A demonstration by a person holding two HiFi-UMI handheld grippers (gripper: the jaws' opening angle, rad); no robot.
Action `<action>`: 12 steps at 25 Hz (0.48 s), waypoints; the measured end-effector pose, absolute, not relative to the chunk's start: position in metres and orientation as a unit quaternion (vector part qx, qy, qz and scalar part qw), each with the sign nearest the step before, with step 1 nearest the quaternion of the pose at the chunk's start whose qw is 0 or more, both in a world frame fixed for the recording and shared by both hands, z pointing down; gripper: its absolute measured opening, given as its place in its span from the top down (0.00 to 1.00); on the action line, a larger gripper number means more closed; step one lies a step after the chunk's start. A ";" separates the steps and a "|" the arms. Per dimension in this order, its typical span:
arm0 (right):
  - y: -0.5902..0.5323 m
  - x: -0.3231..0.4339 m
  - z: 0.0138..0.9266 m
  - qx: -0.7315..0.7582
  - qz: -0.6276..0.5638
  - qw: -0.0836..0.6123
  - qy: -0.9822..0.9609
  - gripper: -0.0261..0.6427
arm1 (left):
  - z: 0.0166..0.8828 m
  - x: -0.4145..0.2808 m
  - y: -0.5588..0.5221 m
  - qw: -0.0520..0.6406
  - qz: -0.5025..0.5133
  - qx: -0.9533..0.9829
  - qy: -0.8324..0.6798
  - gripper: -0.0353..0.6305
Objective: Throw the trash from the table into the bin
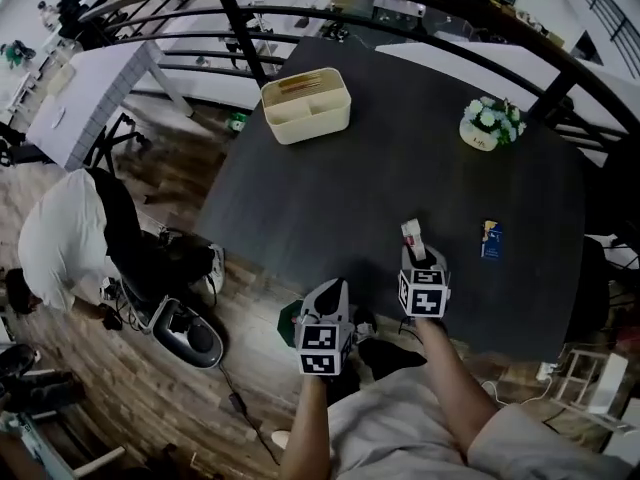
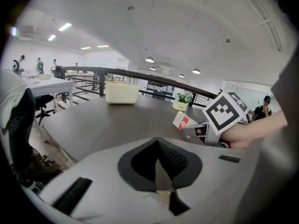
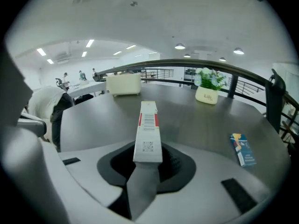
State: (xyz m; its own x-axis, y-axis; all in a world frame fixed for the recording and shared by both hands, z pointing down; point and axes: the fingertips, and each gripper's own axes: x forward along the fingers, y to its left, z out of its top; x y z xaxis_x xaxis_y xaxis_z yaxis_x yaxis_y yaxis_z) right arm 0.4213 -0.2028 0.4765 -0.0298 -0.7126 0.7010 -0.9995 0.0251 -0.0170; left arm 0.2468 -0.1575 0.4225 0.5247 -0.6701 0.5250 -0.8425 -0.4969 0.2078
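Right gripper (image 3: 148,158) pinches the white-and-red box (image 3: 148,125) by its near end, most of it jutting ahead of the jaws, so a fast swing could lever it loose; left gripper (image 2: 163,183) closed up, empty.

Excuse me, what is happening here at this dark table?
A person works at the dark table with a gripper in each hand. The right gripper is closed on a slim white carton with a red band, at the near part of the table. The left gripper is shut and empty, by the table's front edge. A blue packet lies flat further right, untouched.
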 end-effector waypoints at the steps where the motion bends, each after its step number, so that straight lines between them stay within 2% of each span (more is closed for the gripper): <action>1: -0.201 0.403 0.472 0.630 0.263 0.269 -0.679 0.78 | 0.419 0.234 -0.152 0.227 0.184 0.838 -0.460 0.91; 12: -0.117 0.166 0.478 0.451 0.220 0.322 -0.803 0.78 | 0.432 0.044 -0.049 0.268 0.149 0.749 -0.587 0.91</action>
